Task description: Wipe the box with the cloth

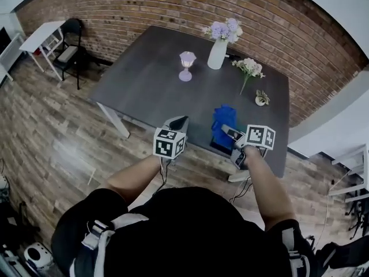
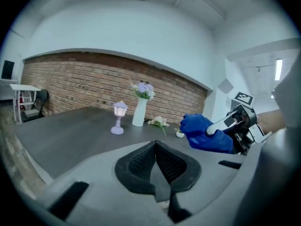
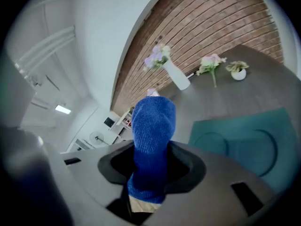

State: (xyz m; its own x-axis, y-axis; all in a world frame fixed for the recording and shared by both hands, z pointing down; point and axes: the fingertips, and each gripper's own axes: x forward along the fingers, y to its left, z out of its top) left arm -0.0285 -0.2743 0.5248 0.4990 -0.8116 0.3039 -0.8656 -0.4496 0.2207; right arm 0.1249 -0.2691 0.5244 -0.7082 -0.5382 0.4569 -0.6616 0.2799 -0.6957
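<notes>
Text, brands, numbers: none I can read.
White cube [image 1: 169, 143] on my left claw [image 1: 177, 120]: black square patterns, no letters.
White cube [image 1: 260, 136] on my right claw [image 1: 226, 130]: likewise, no digits.

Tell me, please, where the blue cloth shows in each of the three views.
Head view: blue cloth right of centre, just ahead of the right claw.
Left gripper view: blue cloth right of centre, in that claw.
Right gripper view: blue cloth centre, clamped between the jaws.
Shared landmark: the white vase of purple flowers, in all three.
</notes>
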